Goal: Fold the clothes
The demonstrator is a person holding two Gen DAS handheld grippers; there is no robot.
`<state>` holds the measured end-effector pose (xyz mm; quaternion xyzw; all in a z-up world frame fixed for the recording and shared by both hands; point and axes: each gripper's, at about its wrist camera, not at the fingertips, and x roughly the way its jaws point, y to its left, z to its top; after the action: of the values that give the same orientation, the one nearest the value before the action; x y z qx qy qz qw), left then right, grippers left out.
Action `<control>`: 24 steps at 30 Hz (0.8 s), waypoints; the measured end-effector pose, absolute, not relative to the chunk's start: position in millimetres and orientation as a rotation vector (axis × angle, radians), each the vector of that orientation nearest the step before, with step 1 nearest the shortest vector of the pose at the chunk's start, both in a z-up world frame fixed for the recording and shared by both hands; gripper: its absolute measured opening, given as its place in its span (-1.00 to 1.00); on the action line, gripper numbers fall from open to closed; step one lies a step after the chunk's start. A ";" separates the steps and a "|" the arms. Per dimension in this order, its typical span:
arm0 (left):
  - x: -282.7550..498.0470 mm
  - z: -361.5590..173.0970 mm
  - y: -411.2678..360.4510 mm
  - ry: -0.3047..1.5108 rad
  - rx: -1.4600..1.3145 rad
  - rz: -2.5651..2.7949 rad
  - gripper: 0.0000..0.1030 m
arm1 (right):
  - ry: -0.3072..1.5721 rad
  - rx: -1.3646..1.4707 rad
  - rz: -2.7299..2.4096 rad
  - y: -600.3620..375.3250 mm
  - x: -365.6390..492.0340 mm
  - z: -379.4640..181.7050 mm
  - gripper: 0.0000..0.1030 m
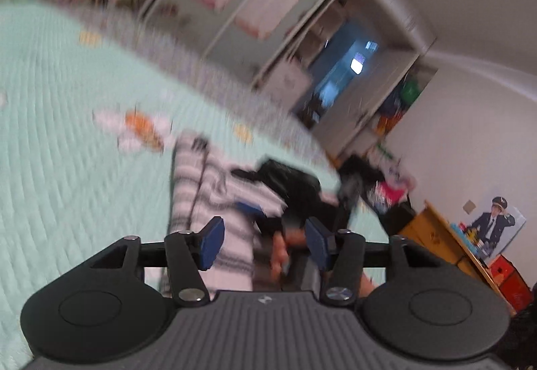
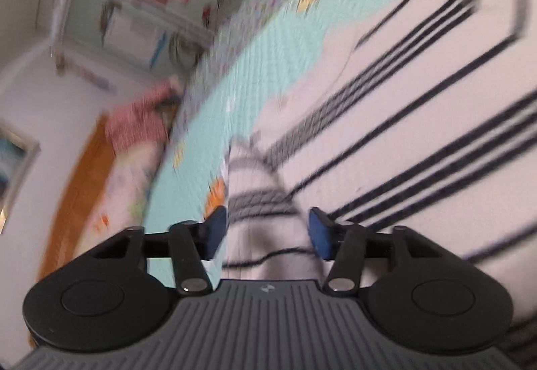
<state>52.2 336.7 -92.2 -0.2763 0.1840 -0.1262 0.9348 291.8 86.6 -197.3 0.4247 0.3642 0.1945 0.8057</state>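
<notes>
Right wrist view: right hand-held gripper (image 2: 265, 230) has its jaws apart, a striped sleeve or fold of the top (image 2: 419, 121) lying between the pads (image 2: 319, 232) but not pinched. The top is spread on the bed (image 2: 255, 64), white knit with thin dark stripes. Left wrist view: left hand-held gripper (image 1: 265, 244) also has jaws apart, nothing clamped; it looks across the same top (image 1: 214, 192) on the bed (image 1: 67, 121), with a dark item (image 1: 295, 185) beyond that is too blurred to identify. Judgement: light, soft, floppy knit, no stiffness, will sag and drag on the quilted cover. Best to pinch at hem, cuff or shoulder seam, both sides together, taking only the layers meant to move.
</notes>
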 end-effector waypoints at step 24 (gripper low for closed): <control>90.4 -173.2 303.1 0.961 -0.708 -0.266 -0.06 | 0.427 1.308 -0.206 -199.3 51.4 -231.9 0.61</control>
<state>90.4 303.1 -173.2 -0.3325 0.4510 -0.1249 0.8188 51.4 -199.3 -231.9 0.6025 0.1966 -0.0947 0.7677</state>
